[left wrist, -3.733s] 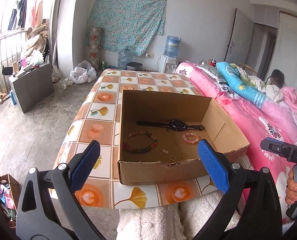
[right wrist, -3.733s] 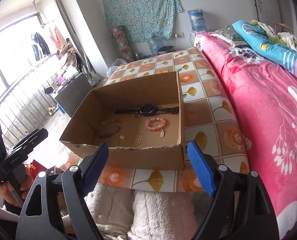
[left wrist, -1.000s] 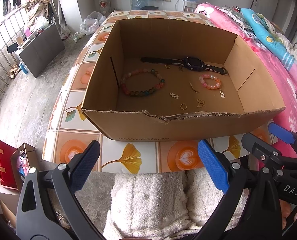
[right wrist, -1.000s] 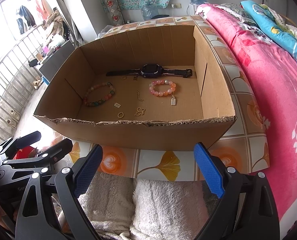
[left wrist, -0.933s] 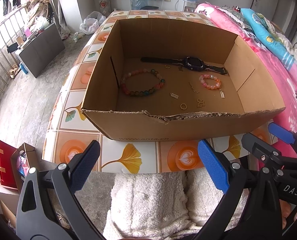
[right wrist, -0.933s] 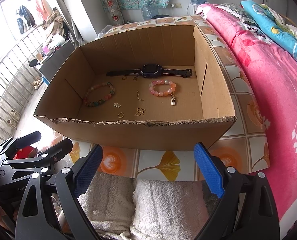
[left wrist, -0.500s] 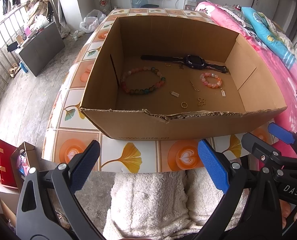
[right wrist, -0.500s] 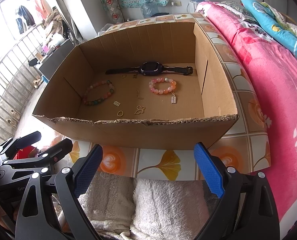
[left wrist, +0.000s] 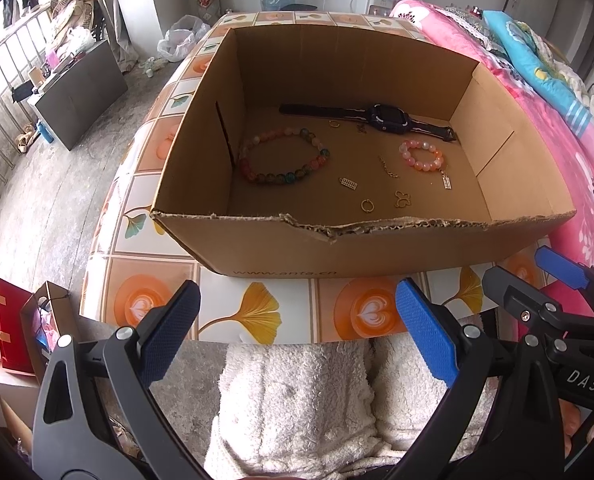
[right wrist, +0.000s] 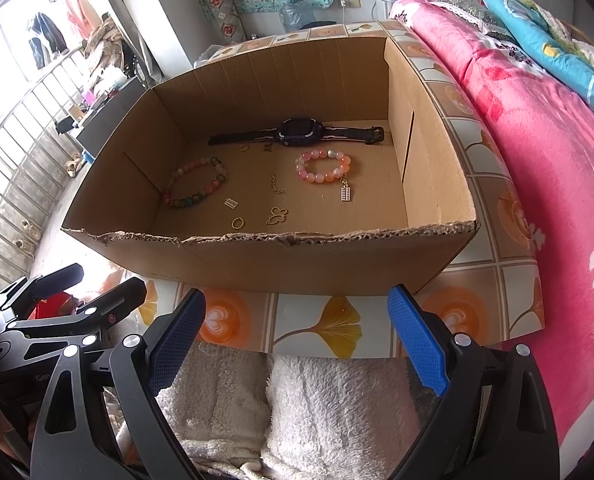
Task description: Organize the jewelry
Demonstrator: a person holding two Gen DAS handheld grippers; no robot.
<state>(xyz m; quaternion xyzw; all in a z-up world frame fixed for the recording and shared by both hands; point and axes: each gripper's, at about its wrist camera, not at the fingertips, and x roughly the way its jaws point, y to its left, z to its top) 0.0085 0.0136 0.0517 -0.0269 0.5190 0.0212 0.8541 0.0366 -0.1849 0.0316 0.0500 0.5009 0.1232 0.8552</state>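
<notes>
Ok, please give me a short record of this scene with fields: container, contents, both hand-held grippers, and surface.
container: open cardboard box, near edge torn
contents: black watch by the far wall; large multicolour bead bracelet; small pink bead bracelet; several small gold charms and rings loose on the floor
left hand-held gripper: open, holding nothing, outside the box
right hand-held gripper: open, holding nothing, outside the box
surface: table with tile-pattern cover

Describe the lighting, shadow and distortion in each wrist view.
Left wrist view: soft daylight, the brown cardboard box shading its floor at the left wall, fisheye bending the room's edges. Right wrist view: blown-out glare at the barred window, the black wristwatch sharp.
</notes>
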